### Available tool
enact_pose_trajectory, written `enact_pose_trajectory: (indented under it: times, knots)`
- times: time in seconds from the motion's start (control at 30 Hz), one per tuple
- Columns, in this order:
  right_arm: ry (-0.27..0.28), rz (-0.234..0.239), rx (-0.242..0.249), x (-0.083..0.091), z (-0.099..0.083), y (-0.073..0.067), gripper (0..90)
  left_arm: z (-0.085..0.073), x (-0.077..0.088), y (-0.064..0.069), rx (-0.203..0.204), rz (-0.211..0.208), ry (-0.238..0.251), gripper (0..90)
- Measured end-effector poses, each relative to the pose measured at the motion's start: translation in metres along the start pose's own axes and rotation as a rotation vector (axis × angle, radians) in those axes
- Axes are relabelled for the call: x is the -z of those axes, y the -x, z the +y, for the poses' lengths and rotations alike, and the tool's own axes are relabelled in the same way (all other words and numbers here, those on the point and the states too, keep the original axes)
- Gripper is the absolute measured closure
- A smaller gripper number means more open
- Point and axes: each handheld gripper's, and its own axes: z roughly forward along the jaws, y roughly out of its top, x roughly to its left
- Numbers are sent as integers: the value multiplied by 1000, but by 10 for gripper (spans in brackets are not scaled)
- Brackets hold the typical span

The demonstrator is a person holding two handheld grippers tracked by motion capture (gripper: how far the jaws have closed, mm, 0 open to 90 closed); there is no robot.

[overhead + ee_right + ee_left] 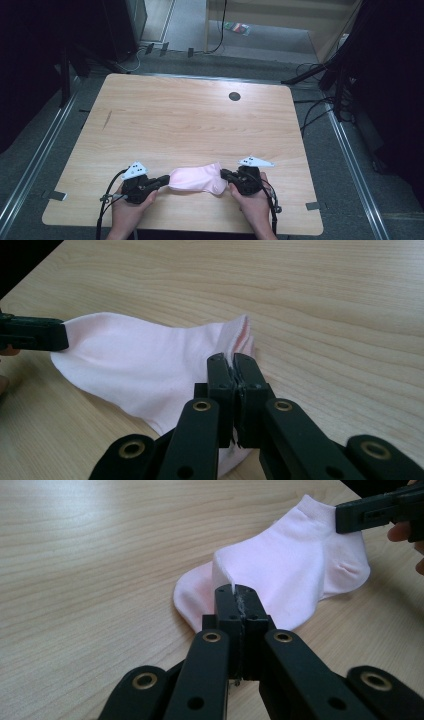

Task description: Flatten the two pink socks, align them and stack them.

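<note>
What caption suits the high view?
Two hand-held grippers, left gripper and right gripper, pinch a pink sock at opposite ends.

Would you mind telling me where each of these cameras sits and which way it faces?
High view: fixed above the person's side, looking forward and down on the table; forearms, both hands, left gripper and right gripper enter from below.
Left gripper view: rides the left gripper, looking along its fingers, shut on the pink sock.
Right gripper view: rides the right gripper, looking along its fingers, shut on the sock's other end.
Shared: each gripper view shows the sock and the opposite gripper at its far end.
</note>
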Motion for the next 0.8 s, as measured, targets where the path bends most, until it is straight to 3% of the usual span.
enact_pose_trajectory:
  times: [0.17,0.33,0.37,0.4,0.43,0.47,0.5,0.57,0.6,0.63,0.67,0.7,0.73,0.8]
  knots:
    - [-1,-16,-6,1,-1,7,880,-1,-5,2,-17,12,-27,900]
    - [-26,-41,2,-12,-8,11,861,-4,-12,4,-36,64,-46,900]
    - [-29,-47,21,-16,-8,11,756,-5,-13,5,-41,79,-41,856]
    - [-29,-47,21,-16,-8,11,756,-5,-13,5,-44,91,-38,856]
    - [10,-79,16,-14,-7,9,598,-5,-13,5,-48,128,-19,650]
    - [10,-79,16,-14,-7,9,598,-5,-11,4,-50,134,-4,650]
    - [71,-74,-17,-5,-4,7,577,-4,-7,3,-48,132,27,595]
    - [128,-80,-7,3,-2,-1,637,2,3,3,-35,107,103,630]
    - [128,-80,-7,3,-2,-1,637,2,3,3,-35,107,103,670]
    - [145,-56,-1,4,-1,-8,681,6,4,6,-38,77,122,670]
    - [144,-12,11,2,-1,-17,728,10,3,8,-54,53,124,741]
    - [103,42,27,-10,-1,-32,794,12,0,12,-75,31,119,822]
    - [103,42,27,-10,-1,-32,794,14,-3,15,-82,17,107,822]
    - [62,69,38,-26,-4,-45,840,15,-16,20,-95,-14,58,868]
